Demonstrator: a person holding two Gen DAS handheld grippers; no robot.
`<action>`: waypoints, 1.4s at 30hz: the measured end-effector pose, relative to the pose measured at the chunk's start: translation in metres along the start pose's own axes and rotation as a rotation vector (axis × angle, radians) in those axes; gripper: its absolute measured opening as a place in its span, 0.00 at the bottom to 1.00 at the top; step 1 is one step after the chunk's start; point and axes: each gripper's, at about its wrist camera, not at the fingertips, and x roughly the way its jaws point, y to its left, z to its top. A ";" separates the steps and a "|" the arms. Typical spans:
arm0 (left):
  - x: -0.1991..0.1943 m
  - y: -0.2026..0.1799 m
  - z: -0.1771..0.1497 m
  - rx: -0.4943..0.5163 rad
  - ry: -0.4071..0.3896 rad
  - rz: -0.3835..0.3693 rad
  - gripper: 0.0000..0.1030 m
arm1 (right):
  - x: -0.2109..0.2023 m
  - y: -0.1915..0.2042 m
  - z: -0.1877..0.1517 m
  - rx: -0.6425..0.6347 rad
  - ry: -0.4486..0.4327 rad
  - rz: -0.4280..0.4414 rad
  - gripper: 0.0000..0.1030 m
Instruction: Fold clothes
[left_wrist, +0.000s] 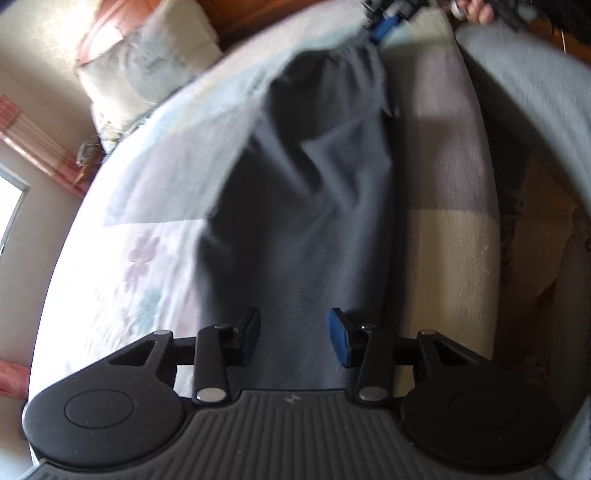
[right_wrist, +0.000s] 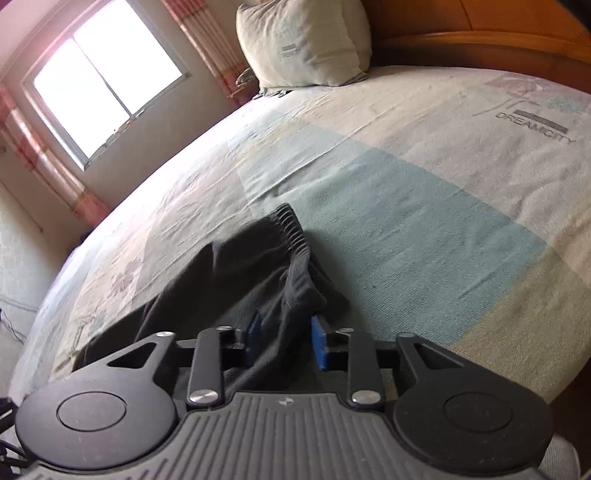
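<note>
Early stage by the look of it. Dark grey trousers (left_wrist: 306, 206) lying lengthwise on the bed (left_wrist: 122, 206), running from 6 o'clock up to 12 o'clock in the left wrist view, elastic waistband at the far 12 o'clock end. Cloth rumpled, with diagonal creases through the middle; no clean crease line or stacked layers visible. Heavy motion blur, so edge detail unreliable.

Left claw (left_wrist: 293, 338) at 6 o'clock, jaws moderately apart, hovering over the near end of the trousers. Cloth seen in the gap between the jaws, but pads not pressing on it; nothing held. Pillow (left_wrist: 147, 62) at 10 o'clock, well apart from the garment. At 1 o'clock, the other tool's blue pad at the waistband end, a person's hand (left_wrist: 478, 11) just past it.

Right wrist view: same trousers (right_wrist: 236, 273) at centre, waistband bunched and partly rolled over toward 12 o'clock, legs trailing off to 8 o'clock. Right claw (right_wrist: 284, 341) at 6 o'clock, jaws narrow, a ridge of the dark cloth standing between the blue pads; contact looks likely on both sides, so judged as pinching the waist end. Bed sheet (right_wrist: 424, 206) bare from 1 to 4 o'clock, window (right_wrist: 99, 85) at 10 o'clock.

Done so far: garment on the bed, roughly laid out. Left to do: flatten, align the legs, make the folds, tidy the finished stack. No other clothes in sight.
</note>
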 end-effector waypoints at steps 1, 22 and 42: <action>0.001 0.000 0.000 -0.011 0.003 -0.005 0.41 | 0.002 -0.001 0.000 0.000 0.001 0.000 0.11; -0.023 0.001 -0.058 -0.136 0.123 0.025 0.41 | -0.030 0.011 0.001 -0.154 -0.028 -0.091 0.14; -0.032 -0.060 0.008 0.158 -0.132 0.086 0.47 | -0.025 0.088 -0.035 -0.369 0.074 0.084 0.23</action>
